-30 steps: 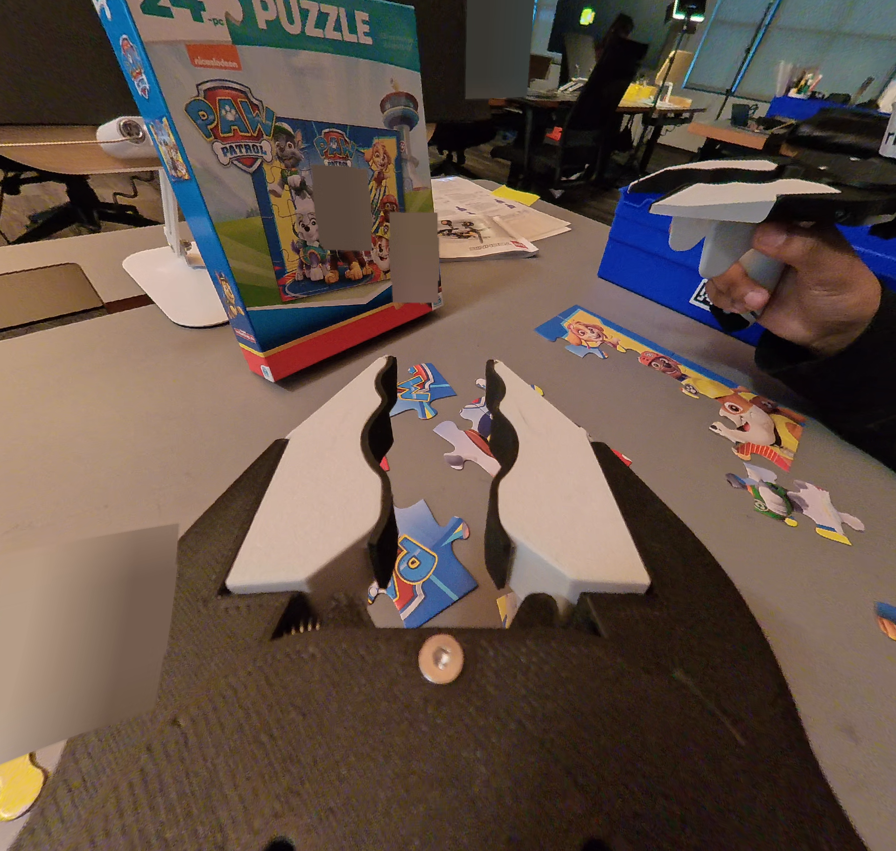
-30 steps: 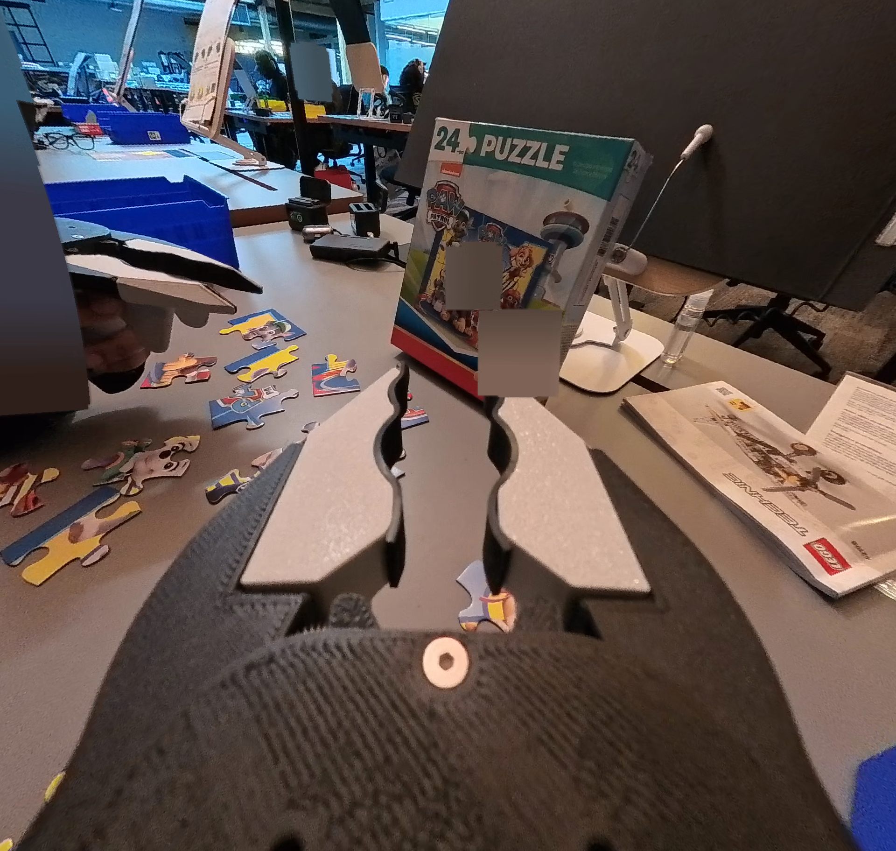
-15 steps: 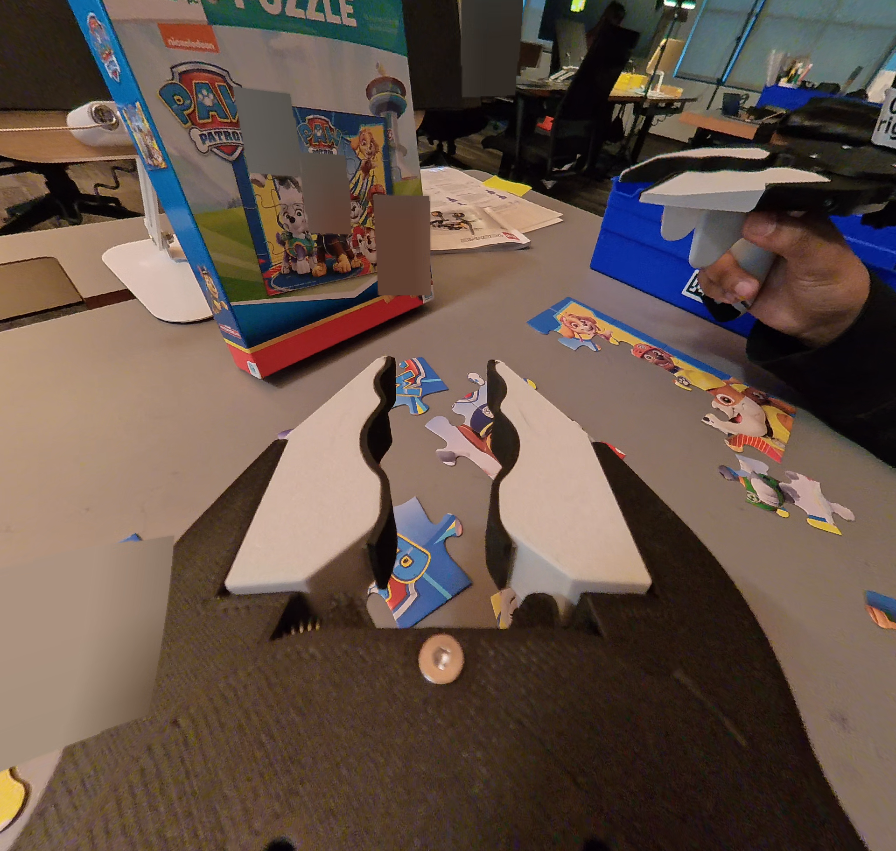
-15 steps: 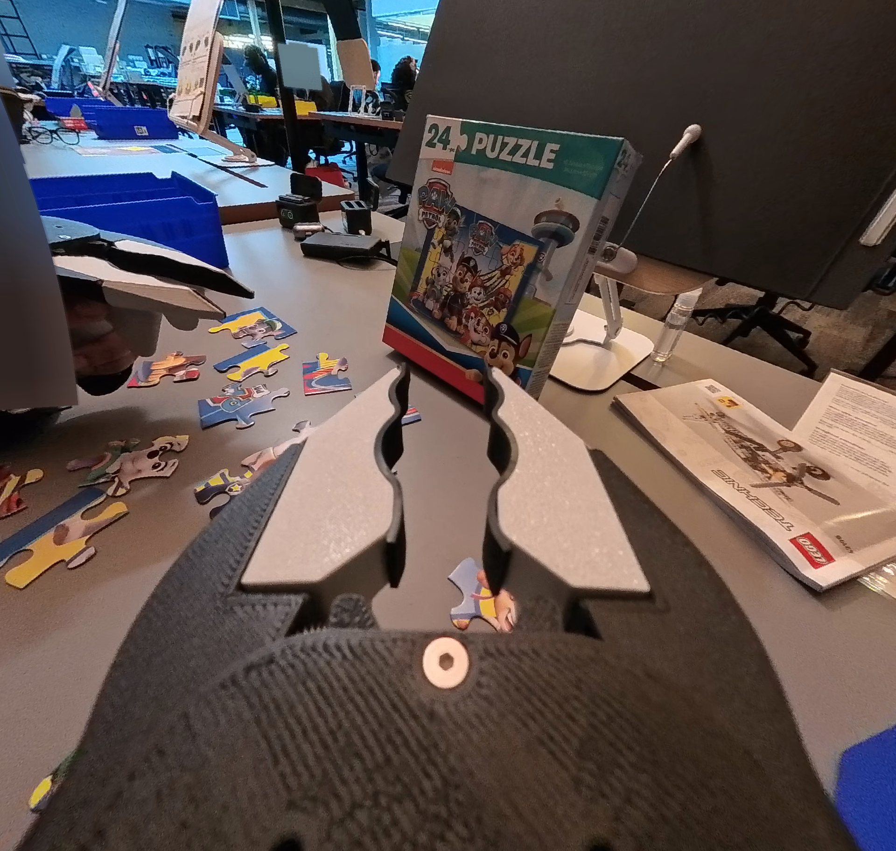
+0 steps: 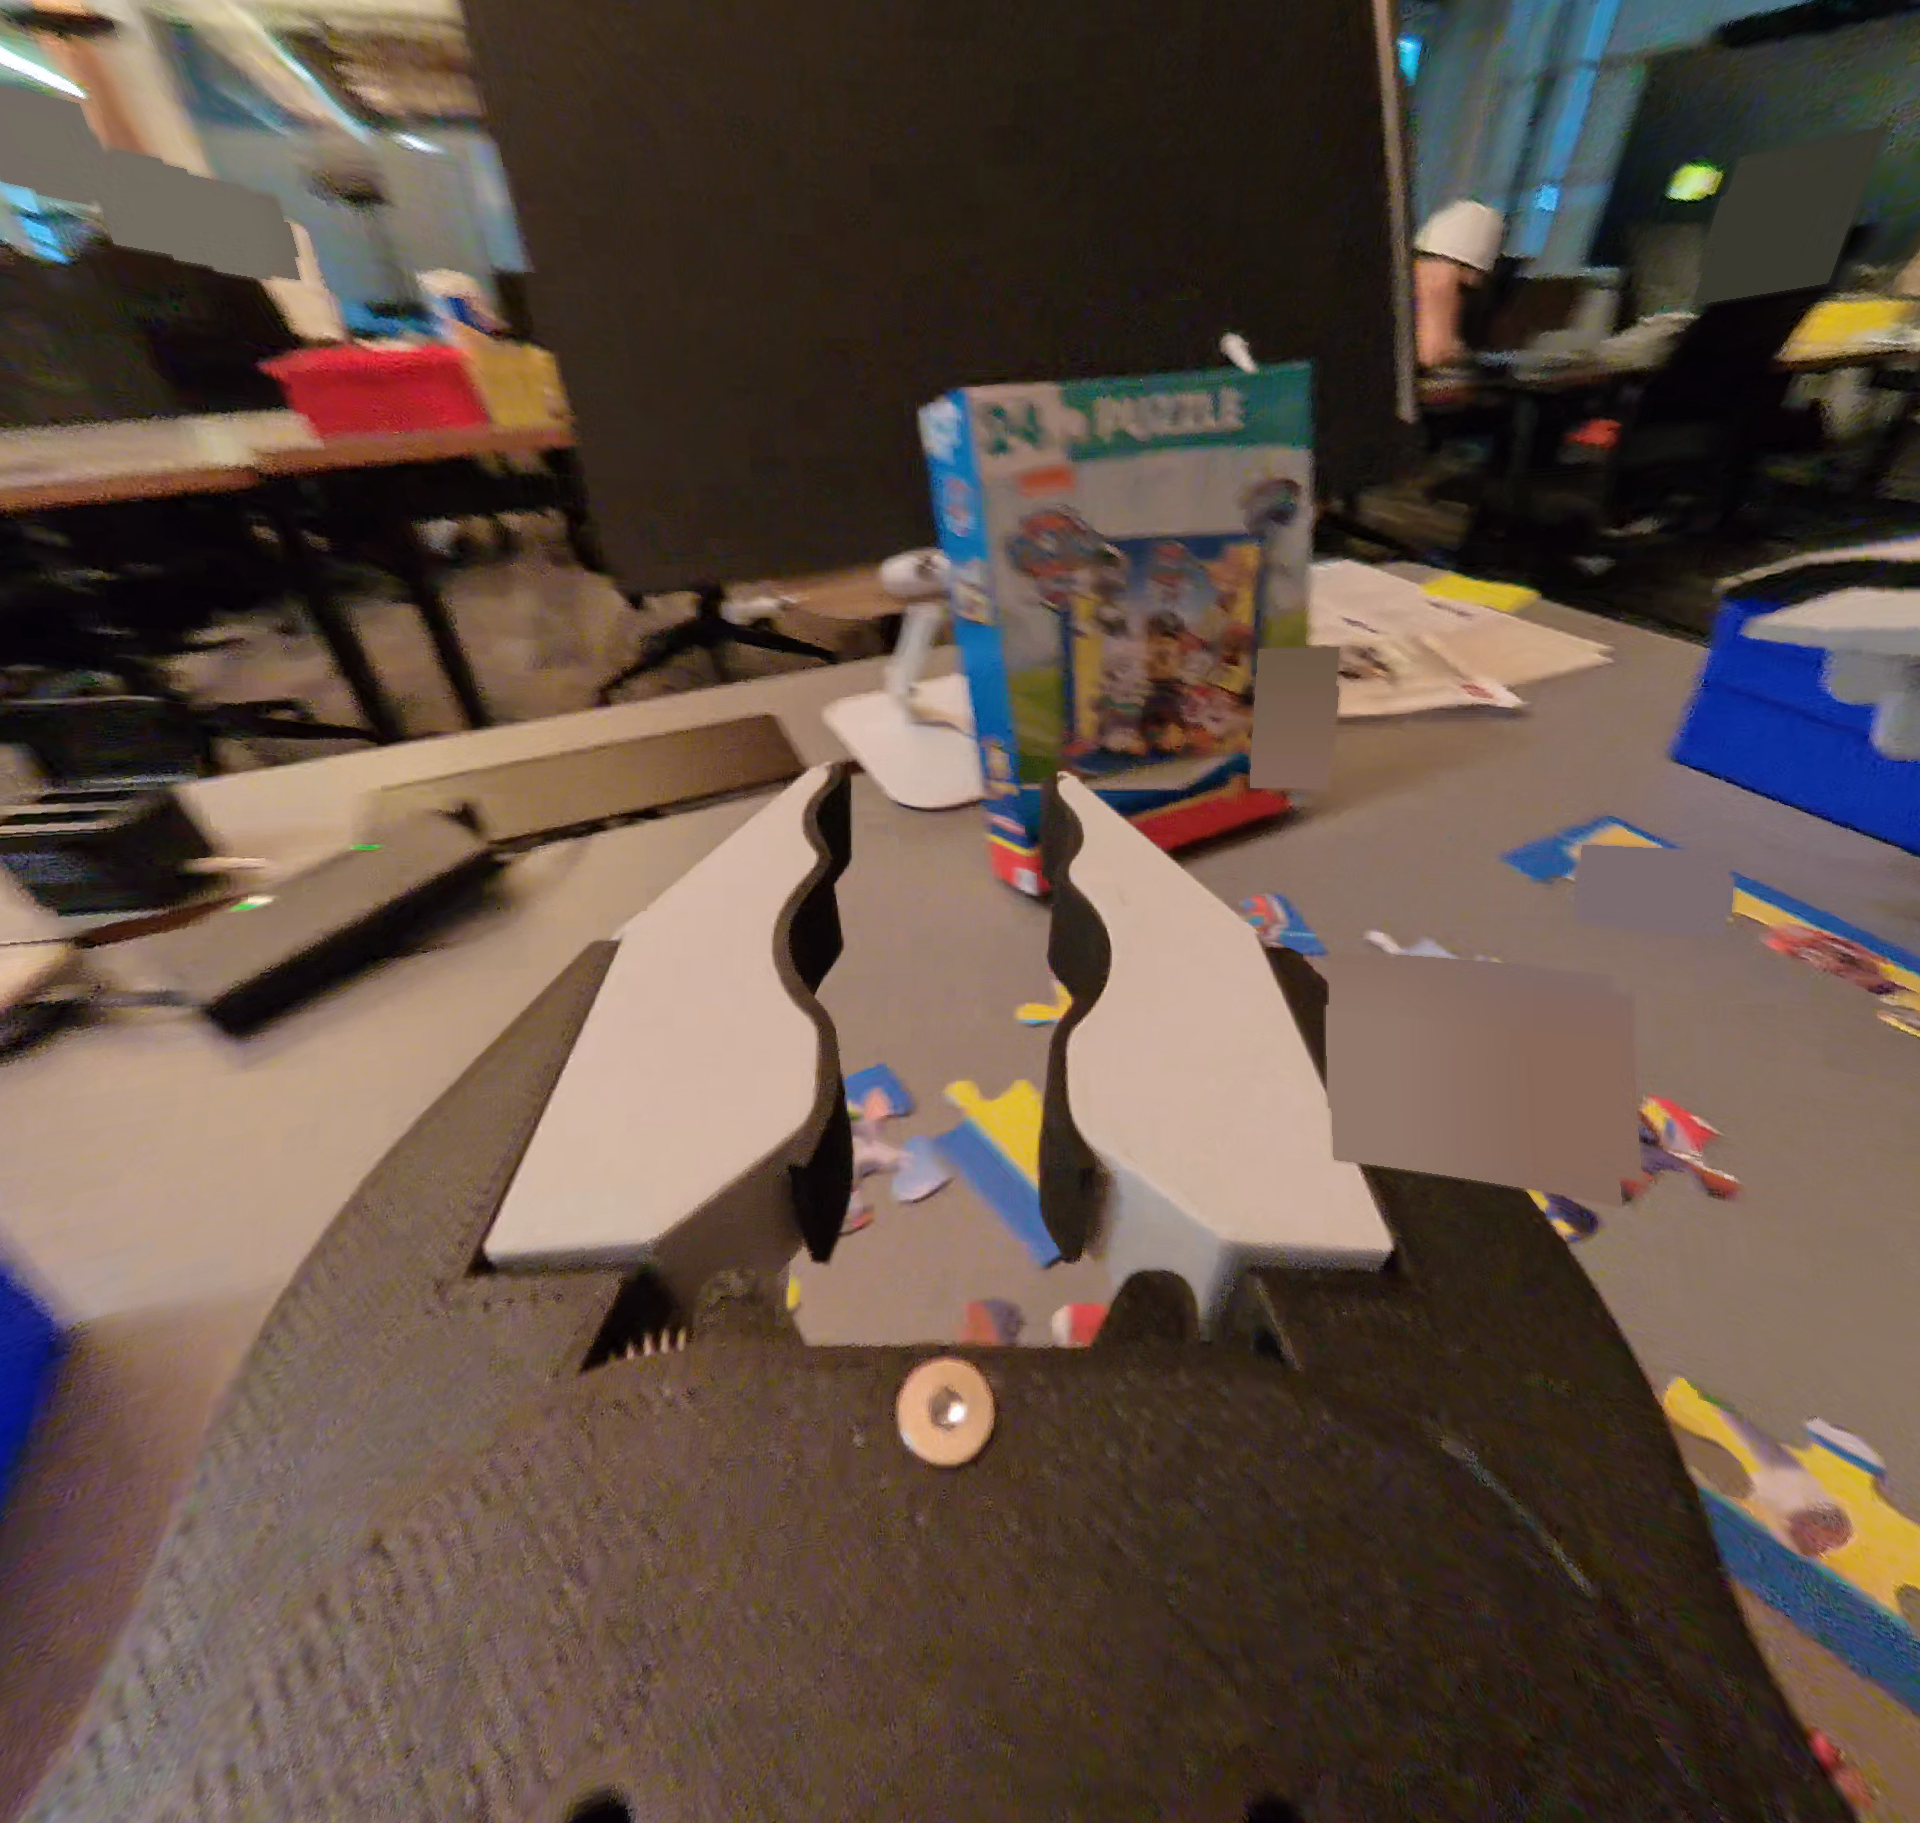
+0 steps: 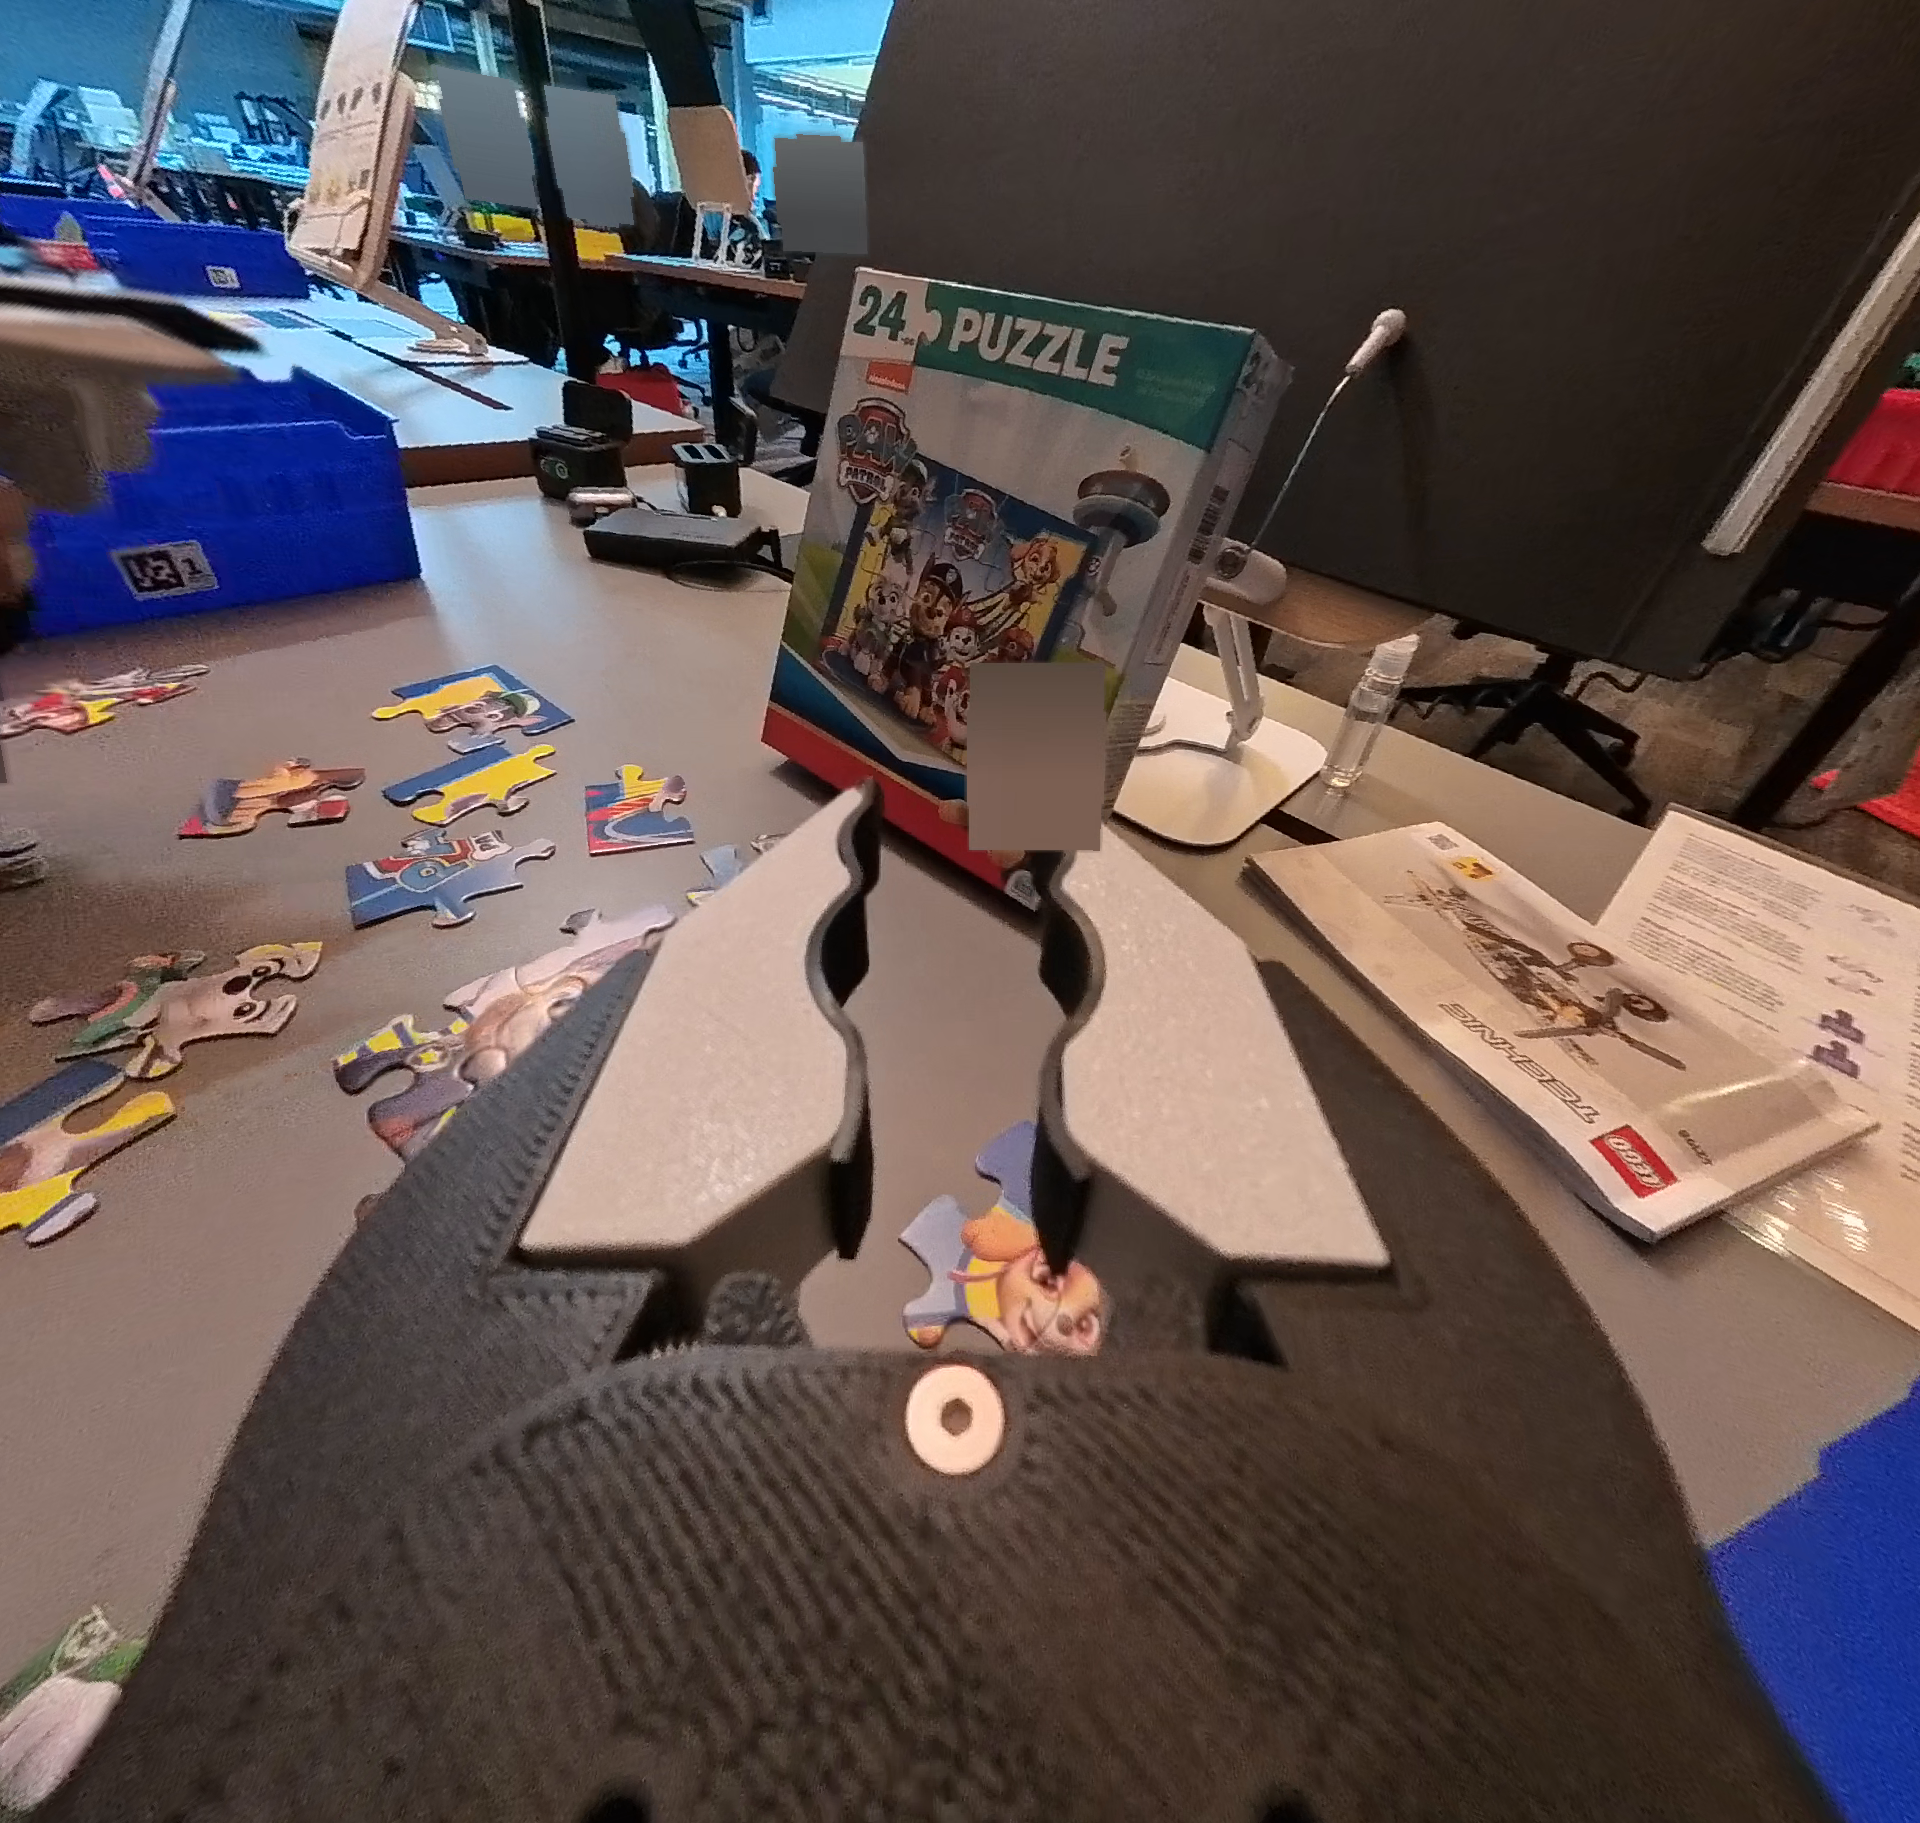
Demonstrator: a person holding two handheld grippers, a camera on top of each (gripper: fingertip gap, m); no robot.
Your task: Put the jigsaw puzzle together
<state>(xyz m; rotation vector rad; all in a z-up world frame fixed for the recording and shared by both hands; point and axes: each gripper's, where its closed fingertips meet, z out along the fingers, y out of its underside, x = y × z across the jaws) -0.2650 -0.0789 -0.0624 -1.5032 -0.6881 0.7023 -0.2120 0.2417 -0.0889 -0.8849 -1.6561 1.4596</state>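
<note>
The puzzle box [image 6: 1023, 568] stands upright on its short end at the far middle of the grey table [image 6: 582, 651], long axis vertical, picture face turned toward the grippers and angled a little left in the right wrist view. Loose puzzle pieces [image 6: 447, 874] lie flat across the table to its near left, none touching the box.

The right gripper [image 6: 956, 838] hovers just in front of the box, fingers [image 6: 727, 1025] partly apart, nothing between the pads; one pale blue piece with a cartoon pup [image 6: 987, 1274] lies on the table under the right finger's base.

The left gripper [image 5: 945, 807] is also partly open and bare, above a blue-and-yellow piece [image 5: 997, 1139]; that view is motion-blurred.

Outward: a white stand [image 6: 1226, 776] and small clear bottle [image 6: 1366, 724] behind the box, an instruction booklet [image 6: 1558, 1035] at right, a blue bin [image 6: 208, 516] far left, a dark panel [image 6: 1455, 215] behind, and an open workshop with more desks beyond.
</note>
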